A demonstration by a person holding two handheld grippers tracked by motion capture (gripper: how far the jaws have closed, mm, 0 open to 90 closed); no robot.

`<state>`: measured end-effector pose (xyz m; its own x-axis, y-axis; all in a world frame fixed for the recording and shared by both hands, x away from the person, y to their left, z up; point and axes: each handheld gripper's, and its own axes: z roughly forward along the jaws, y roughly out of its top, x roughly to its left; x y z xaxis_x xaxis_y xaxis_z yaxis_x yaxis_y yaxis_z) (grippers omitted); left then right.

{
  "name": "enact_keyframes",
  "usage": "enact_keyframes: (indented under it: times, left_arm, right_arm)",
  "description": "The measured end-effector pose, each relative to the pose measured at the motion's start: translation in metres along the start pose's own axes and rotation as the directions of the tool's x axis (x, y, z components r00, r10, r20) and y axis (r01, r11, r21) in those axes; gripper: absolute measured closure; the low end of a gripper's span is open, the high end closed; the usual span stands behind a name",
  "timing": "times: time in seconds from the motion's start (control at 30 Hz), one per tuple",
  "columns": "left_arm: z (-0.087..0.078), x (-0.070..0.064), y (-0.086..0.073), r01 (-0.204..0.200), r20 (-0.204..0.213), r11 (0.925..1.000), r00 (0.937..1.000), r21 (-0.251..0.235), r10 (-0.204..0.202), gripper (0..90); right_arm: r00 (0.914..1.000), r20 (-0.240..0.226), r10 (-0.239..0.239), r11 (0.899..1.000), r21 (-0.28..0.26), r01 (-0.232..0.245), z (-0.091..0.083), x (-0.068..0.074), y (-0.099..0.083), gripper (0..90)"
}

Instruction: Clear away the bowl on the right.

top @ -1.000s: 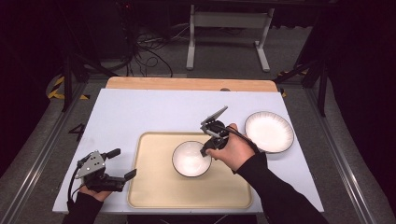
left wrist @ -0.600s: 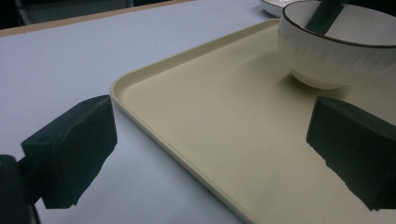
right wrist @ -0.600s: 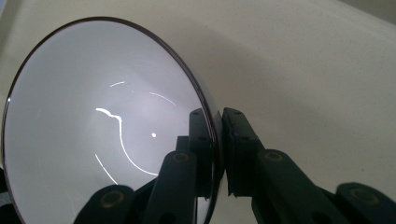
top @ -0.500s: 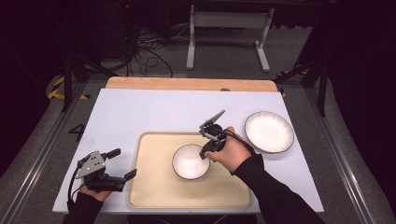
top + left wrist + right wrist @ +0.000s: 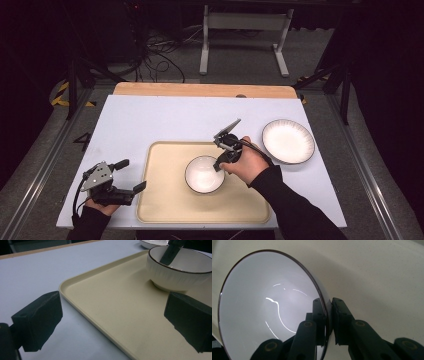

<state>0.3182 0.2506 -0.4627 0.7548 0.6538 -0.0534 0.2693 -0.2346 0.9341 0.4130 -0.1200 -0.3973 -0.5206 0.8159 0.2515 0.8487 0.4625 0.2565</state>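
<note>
Wide-apart left claw (image 5: 120, 322) straddles the tray (image 5: 105, 307) edge; white bowl (image 5: 178, 271) sits beyond.

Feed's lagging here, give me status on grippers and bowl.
Right gripper shut on bowl rim, bowl on tray. Left gripper open at tray edge. Plate off tray.

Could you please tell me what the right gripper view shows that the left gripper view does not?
The right gripper view alone shows the right tongs pinching the rim of the bowl, one jaw inside and one outside, and the bowl's glossy inside.

The left gripper view alone shows the left tongs open with nothing between the jaws, one over the table, the other over the tray, along with the tray's raised near edge, the bowl's ribbed outer wall and foot, and part of a plate behind it.

Both show the white dark-rimmed bowl and the cream tray.
</note>
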Motion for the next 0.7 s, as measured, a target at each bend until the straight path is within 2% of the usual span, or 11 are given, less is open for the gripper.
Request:
enact_keyframes:
  times: [0.2, 0.37, 0.4, 0.43, 0.47, 0.5, 0.53, 0.63, 0.7]
  left_arm:
    - [0.0, 0.0, 0.0, -0.001, 0.001, 1.0, 1.0, 0.001, 0.001, 2.5]
    - [0.0, 0.0, 0.0, 0.004, 0.002, 1.0, 1.0, 0.0, -0.004, 2.6]
    - [0.0, 0.0, 0.0, 0.0, 0.002, 1.0, 1.0, 0.001, 0.0, 2.5]
    - [0.0, 0.0, 0.0, 0.0, 0.002, 1.0, 1.0, 0.001, 0.0, 2.6]
    - [0.0, 0.0, 0.0, 0.0, 0.002, 1.0, 1.0, 0.0, 0.0, 2.6]
    - [0.0, 0.0, 0.0, 0.0, 0.002, 1.0, 1.0, 0.0, 0.0, 2.6]
    - [0.0, 0.0, 0.0, 0.0, 0.002, 1.0, 1.0, 0.001, 0.0, 2.6]
    - [0.0, 0.0, 0.0, 0.0, 0.001, 1.0, 1.0, -0.001, 0.0, 2.6]
    - [0.0, 0.0, 0.0, 0.0, 0.001, 1.0, 1.0, 0.0, 0.0, 2.6]
  right_arm:
    - [0.9999, -0.011, -0.003, 1.0, 0.015, 0.003, 0.001, -0.003, -0.001, 75.5]
    - [0.9997, -0.018, -0.018, 1.0, -0.009, 0.018, -0.002, -0.003, -0.001, 69.6]
    - [0.999, -0.028, -0.036, 0.999, -0.028, 0.035, -0.005, -0.003, -0.001, 62.4]
    - [0.999, -0.028, -0.036, 0.999, -0.028, 0.035, -0.005, -0.003, -0.001, 62.4]
    - [0.9965, -0.037, -0.075, 0.996, -0.061, 0.072, -0.008, -0.003, 0.0, 49.0]
    - [0.9965, -0.037, -0.075, 0.996, -0.061, 0.072, -0.008, -0.003, 0.0, 49.0]
    - [0.9948, -0.048, -0.09, 0.994, -0.071, 0.086, -0.008, -0.003, 0.0, 45.2]
    - [0.9892, -0.04, -0.141, 0.984, -0.113, 0.136, -0.011, -0.005, -0.001, 34.3]
    - [0.9882, -0.042, -0.147, 0.982, -0.122, 0.141, -0.013, -0.005, -0.002, 32.4]
